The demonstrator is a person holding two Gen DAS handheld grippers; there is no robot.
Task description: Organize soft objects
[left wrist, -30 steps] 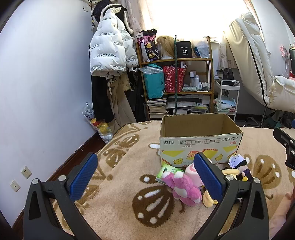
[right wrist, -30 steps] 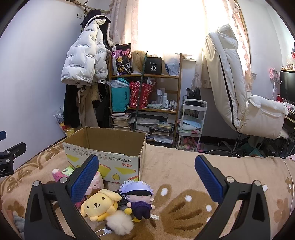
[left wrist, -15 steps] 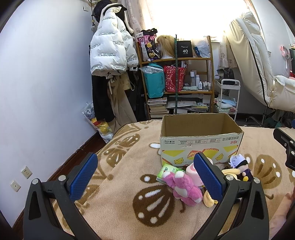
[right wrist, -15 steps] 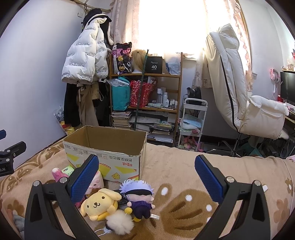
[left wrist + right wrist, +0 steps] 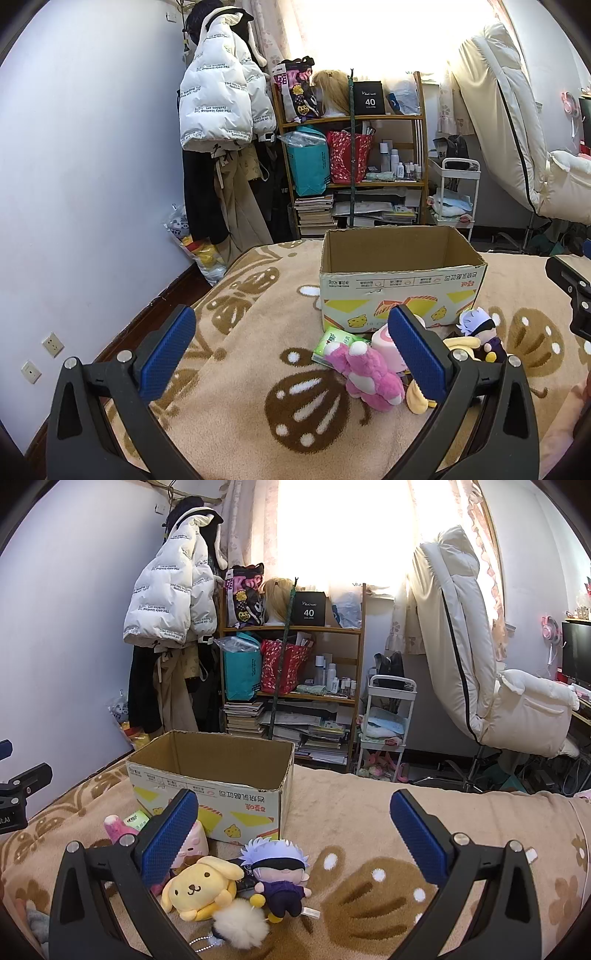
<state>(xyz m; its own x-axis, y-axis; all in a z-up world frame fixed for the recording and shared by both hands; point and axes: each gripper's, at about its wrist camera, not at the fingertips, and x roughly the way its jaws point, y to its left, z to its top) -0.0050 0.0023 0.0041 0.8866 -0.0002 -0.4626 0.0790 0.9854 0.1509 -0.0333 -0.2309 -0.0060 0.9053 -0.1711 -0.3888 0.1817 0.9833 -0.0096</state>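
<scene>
An open cardboard box (image 5: 400,284) stands on the beige blanket; it also shows in the right wrist view (image 5: 210,794). Soft toys lie in front of it: a pink plush (image 5: 369,374), a yellow dog plush (image 5: 201,890), a white-haired doll in purple (image 5: 279,875), a white pompom (image 5: 240,926), a pink roll plush (image 5: 190,843) and a green tissue pack (image 5: 334,341). My left gripper (image 5: 291,354) is open and empty, above the blanket left of the toys. My right gripper (image 5: 295,836) is open and empty, hovering over the doll.
The blanket (image 5: 236,406) with brown patterns covers the bed. A cluttered shelf (image 5: 291,679), hanging coats (image 5: 170,602), a white trolley (image 5: 384,731) and a white recliner chair (image 5: 480,672) stand beyond the bed. The bed's left edge drops to the floor by the wall.
</scene>
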